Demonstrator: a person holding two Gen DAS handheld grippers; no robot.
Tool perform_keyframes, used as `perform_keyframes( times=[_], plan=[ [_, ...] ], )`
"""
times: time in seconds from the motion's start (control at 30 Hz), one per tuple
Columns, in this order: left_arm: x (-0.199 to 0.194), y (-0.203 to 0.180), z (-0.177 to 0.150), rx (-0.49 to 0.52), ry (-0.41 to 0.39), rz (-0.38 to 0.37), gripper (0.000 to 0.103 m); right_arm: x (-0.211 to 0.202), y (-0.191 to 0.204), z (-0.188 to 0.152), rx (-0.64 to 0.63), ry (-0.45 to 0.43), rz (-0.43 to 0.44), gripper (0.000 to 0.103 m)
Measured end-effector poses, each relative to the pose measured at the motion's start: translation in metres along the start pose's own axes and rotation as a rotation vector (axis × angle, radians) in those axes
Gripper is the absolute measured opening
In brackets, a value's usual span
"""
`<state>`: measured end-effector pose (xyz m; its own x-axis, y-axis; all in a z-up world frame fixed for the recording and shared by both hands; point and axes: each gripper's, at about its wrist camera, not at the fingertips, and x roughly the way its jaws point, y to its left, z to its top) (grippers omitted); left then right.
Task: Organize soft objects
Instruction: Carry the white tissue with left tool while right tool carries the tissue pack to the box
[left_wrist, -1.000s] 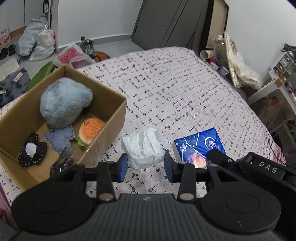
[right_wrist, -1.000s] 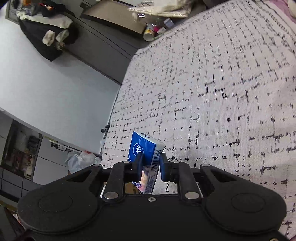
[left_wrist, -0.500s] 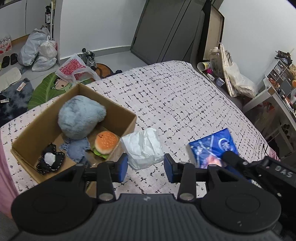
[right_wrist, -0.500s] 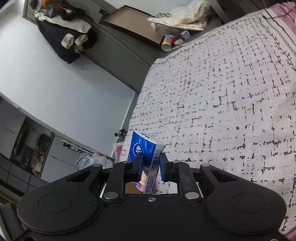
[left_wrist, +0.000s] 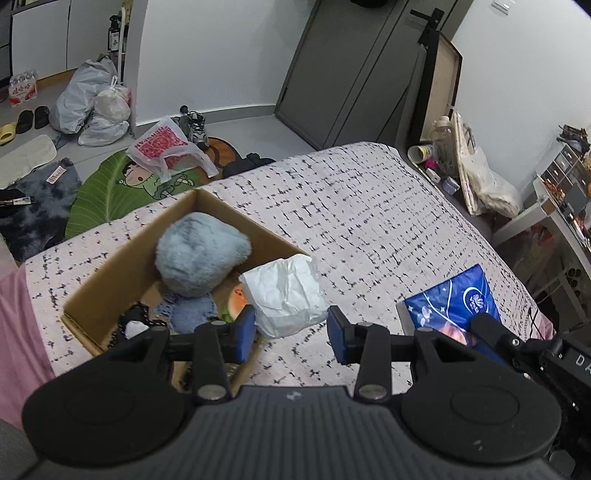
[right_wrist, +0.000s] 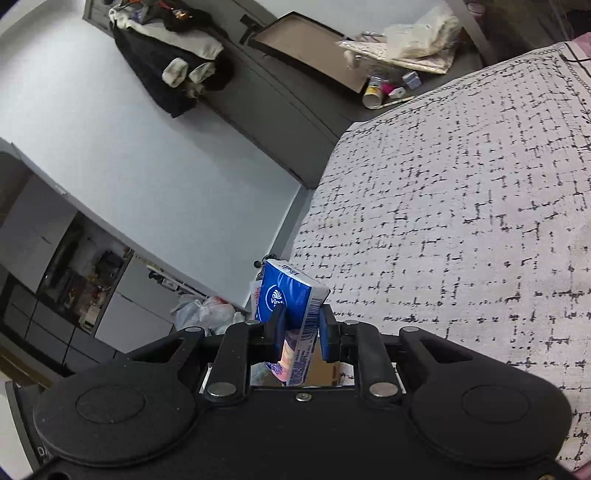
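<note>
My left gripper (left_wrist: 291, 334) grips the lower edge of a crumpled white tissue pack (left_wrist: 286, 295), lifted beside the cardboard box (left_wrist: 110, 269); its jaws stand fairly wide. The box sits on the bed and holds a grey-blue plush (left_wrist: 199, 254), a burger toy (left_wrist: 236, 302) and a black-and-white item (left_wrist: 135, 325). My right gripper (right_wrist: 301, 332) is shut on a blue tissue pack (right_wrist: 286, 299) and holds it in the air. That pack also shows at the right of the left wrist view (left_wrist: 458, 306).
The bed has a white cover with black dashes (left_wrist: 351, 206). Bags (left_wrist: 92, 107), a green leaf mat (left_wrist: 122, 184) and shoes lie on the floor beyond the bed. A cluttered white shelf (left_wrist: 554, 214) stands to the right.
Both grippers have risen. The white tissue pack has come up off the bed to the box's edge. The blue pack has been lifted higher.
</note>
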<state>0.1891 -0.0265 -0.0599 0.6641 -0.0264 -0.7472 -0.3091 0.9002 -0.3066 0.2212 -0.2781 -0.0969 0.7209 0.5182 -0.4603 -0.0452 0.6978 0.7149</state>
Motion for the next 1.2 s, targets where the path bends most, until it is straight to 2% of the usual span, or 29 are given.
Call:
perform_keyframes(
  times=[0.73, 1.2],
  plan=[
    [0.006, 0.082, 0.026, -0.113, 0.002, 0.045, 0.040, 0.029, 0.041, -0.026, -0.110, 0.044, 0.037, 0.018],
    [0.025, 0.117, 0.029, -0.144, 0.055, 0.053, 0.040, 0.051, 0.065, -0.042, -0.165, 0.085, 0.046, 0.018]
  ],
)
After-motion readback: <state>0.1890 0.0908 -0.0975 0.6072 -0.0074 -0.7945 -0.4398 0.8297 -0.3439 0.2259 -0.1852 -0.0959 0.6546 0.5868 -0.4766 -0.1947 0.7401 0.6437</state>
